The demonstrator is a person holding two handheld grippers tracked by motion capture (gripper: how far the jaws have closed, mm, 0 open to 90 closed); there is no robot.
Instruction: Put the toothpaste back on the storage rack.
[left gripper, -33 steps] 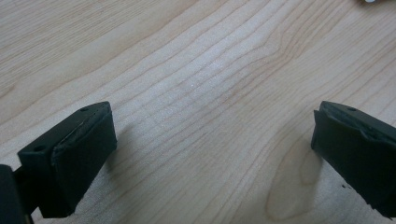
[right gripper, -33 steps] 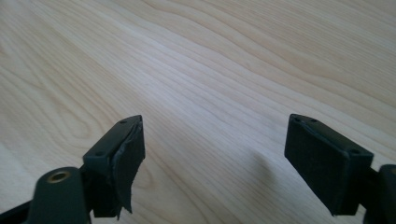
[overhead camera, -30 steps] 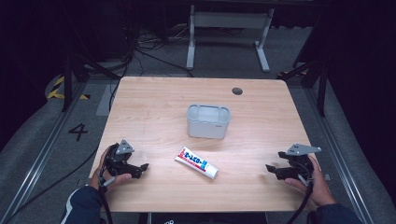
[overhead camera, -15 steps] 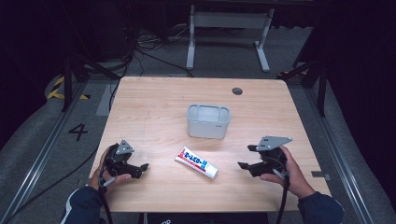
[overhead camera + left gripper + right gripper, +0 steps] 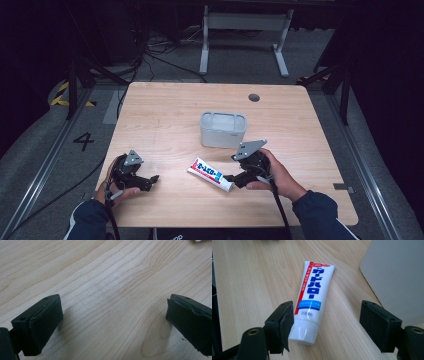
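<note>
The right hand-held gripper [image 5: 325, 320] has been narrowing its still-spread jaws about the cap end of the toothpaste tube [image 5: 313, 296] – lying just before the grey bin [image 5: 223, 129] – so next comes squeezing shut and lifting.

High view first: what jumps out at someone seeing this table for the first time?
A white toothpaste tube with blue lettering lies near the front middle of the wooden table, its cap end between the open jaws of the right gripper. Behind it stands a pale grey box. The left gripper rests at the front left, jaws wide over bare wood.
</note>
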